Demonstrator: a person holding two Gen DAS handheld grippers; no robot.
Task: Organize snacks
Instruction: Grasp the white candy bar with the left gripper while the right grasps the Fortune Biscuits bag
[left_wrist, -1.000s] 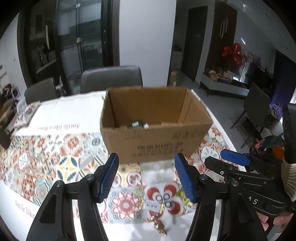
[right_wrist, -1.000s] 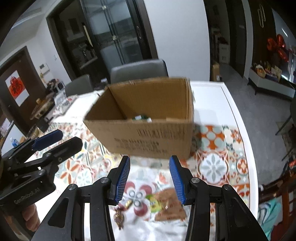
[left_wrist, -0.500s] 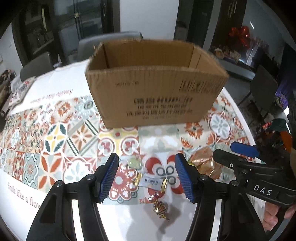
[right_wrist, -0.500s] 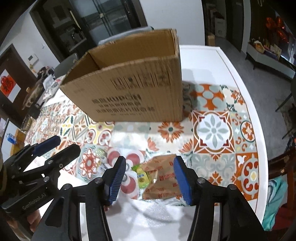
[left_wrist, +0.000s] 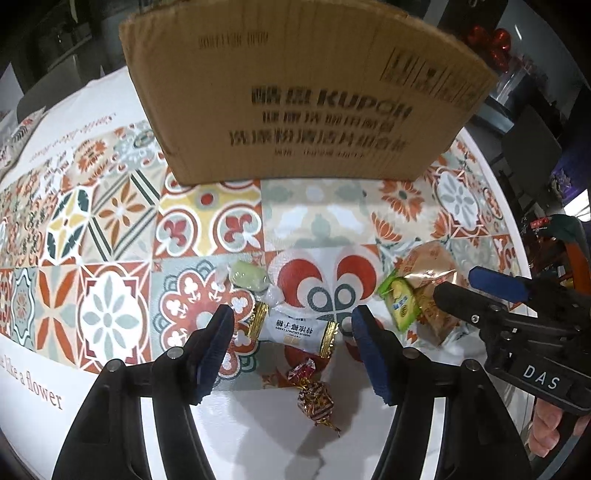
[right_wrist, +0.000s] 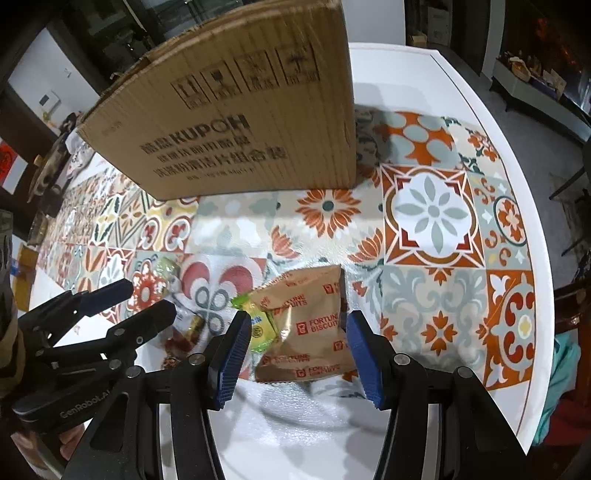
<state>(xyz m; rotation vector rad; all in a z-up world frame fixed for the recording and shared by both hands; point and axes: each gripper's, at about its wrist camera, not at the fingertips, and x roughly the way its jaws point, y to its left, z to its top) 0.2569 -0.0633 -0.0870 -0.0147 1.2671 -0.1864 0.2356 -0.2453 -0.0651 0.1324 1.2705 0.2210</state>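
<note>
A brown cardboard box stands on the patterned tablecloth, also in the right wrist view. My left gripper is open, its jaws either side of a white coconut candy. A pale green sweet lies beyond it and a red-gold wrapped candy lies nearer. My right gripper is open, its jaws around a brown fortune biscuit packet with a green-yellow candy at its left edge. Both snacks also show in the left wrist view, the packet and the green candy.
The tablecloth covers a white table whose curved edge runs on the right. Dark chairs and furniture stand beyond the table. The left gripper shows at the lower left of the right wrist view.
Both grippers have dropped from box height toward the table and moved in close over the snacks. The box's inside has gone out of view. The jaws stay open.
</note>
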